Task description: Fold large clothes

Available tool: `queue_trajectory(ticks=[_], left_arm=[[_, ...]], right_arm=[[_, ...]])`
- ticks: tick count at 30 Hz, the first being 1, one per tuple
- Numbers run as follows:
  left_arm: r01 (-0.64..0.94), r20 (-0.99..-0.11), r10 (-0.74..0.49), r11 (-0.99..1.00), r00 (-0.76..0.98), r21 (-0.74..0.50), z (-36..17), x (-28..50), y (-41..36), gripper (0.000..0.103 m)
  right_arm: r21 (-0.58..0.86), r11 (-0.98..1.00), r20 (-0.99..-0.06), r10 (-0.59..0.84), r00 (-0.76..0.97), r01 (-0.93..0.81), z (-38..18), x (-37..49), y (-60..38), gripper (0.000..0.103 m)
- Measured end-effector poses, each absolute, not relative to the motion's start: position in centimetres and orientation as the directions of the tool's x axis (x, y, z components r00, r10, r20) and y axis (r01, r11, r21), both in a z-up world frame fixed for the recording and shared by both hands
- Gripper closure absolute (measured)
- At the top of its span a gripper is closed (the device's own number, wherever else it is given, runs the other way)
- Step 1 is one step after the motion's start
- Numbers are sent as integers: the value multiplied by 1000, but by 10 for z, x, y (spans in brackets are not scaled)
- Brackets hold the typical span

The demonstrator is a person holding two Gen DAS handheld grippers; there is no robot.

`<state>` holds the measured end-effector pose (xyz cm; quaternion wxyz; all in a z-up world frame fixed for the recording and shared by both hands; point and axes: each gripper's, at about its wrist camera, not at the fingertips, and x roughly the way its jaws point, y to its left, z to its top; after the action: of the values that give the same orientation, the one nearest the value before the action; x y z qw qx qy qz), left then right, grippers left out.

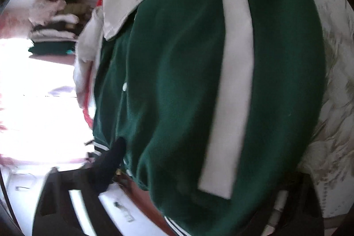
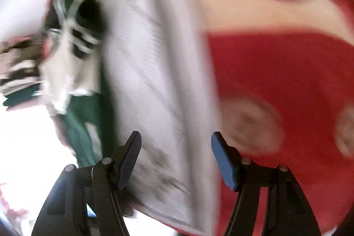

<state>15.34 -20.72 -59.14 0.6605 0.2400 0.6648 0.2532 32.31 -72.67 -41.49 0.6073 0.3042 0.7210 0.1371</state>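
Green varsity jacket [image 1: 177, 92] fills the left wrist view, white stripe uppermost, apparently spread for folding; left gripper [image 1: 110, 160] shows one dark finger at its near-left hem, grip unclear; right gripper [image 2: 176, 160] jaws apart over blurred white cloth [image 2: 159, 81], pressing nothing.

One mark reads — a big white "1", or a plain bar, on the green jacket [image 1: 177, 103], left wrist view. Grey marks on the white cloth [image 2: 159, 92] in the right wrist view are too blurred to read — no other text legible.
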Motion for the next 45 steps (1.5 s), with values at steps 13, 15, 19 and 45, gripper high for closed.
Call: queue_trajectory(ticks=[13, 15, 19, 45], left_arm=[[-99, -872, 489, 868, 6, 486, -550, 171, -190, 83], [-117, -890, 455, 885, 12, 451, -541, 172, -182, 83], [-147, -928, 371, 920, 34, 362, -519, 174, -164, 84], [-622, -959, -272, 737, 82, -262, -576, 124, 214, 8]], right_arm=[[796, 487, -502, 863, -59, 360, -489, 453, -613, 31], [766, 528, -557, 830, -32, 367, -481, 457, -606, 67], [732, 597, -633, 774, 4, 329, -430, 460, -585, 75], [390, 916, -893, 350, -283, -98, -349, 489, -126, 43]])
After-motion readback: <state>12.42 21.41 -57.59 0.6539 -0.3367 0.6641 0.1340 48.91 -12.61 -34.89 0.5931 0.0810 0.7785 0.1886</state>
